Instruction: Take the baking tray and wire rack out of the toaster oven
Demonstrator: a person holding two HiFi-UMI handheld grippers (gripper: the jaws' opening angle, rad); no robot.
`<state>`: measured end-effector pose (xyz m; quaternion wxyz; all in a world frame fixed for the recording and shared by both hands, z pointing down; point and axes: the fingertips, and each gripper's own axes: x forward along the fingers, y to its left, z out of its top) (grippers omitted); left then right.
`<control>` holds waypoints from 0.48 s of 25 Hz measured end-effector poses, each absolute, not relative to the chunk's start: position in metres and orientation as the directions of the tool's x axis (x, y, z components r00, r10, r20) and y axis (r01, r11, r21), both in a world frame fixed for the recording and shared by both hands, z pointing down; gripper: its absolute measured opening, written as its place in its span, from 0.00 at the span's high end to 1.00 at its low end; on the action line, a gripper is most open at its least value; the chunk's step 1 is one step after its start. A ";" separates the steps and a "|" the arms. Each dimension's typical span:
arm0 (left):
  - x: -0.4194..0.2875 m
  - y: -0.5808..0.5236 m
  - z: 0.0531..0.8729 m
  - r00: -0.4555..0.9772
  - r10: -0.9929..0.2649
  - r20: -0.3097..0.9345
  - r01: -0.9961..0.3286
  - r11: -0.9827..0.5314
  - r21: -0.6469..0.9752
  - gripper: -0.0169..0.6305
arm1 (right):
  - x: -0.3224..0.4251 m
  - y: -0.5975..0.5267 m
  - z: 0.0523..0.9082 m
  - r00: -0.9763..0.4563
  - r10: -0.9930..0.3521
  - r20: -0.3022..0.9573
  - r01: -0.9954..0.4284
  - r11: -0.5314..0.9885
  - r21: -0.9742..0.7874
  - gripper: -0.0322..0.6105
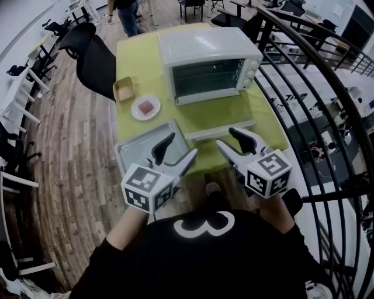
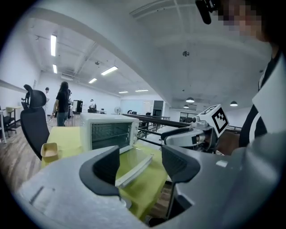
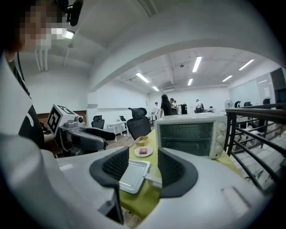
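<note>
The white toaster oven (image 1: 207, 61) stands at the back of the yellow-green table, and its glass door looks shut. The silver baking tray (image 1: 137, 153) lies flat near the front left corner, also seen as the tray (image 3: 133, 175). A pale flat piece that looks like the wire rack (image 1: 219, 131) lies in front of the oven. My left gripper (image 1: 180, 147) hangs open above the tray's right end with nothing between its jaws. My right gripper (image 1: 227, 138) hangs open and empty above the front edge, just short of the rack.
A white plate (image 1: 145, 107) with a pink item and a small tan box (image 1: 124, 89) sit on the table's left side. A black office chair (image 1: 96, 61) stands left of the table. A dark metal railing (image 1: 315, 87) runs along the right. A person (image 1: 127, 14) stands beyond the table.
</note>
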<state>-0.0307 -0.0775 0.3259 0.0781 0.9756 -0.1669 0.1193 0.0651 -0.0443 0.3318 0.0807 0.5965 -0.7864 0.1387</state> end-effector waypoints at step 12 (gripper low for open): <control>0.101 -0.166 0.351 0.883 -0.345 0.319 -0.407 -0.900 0.154 0.53 | 0.203 -0.133 0.362 -0.286 -0.896 0.340 -0.957 0.246 -0.157 0.57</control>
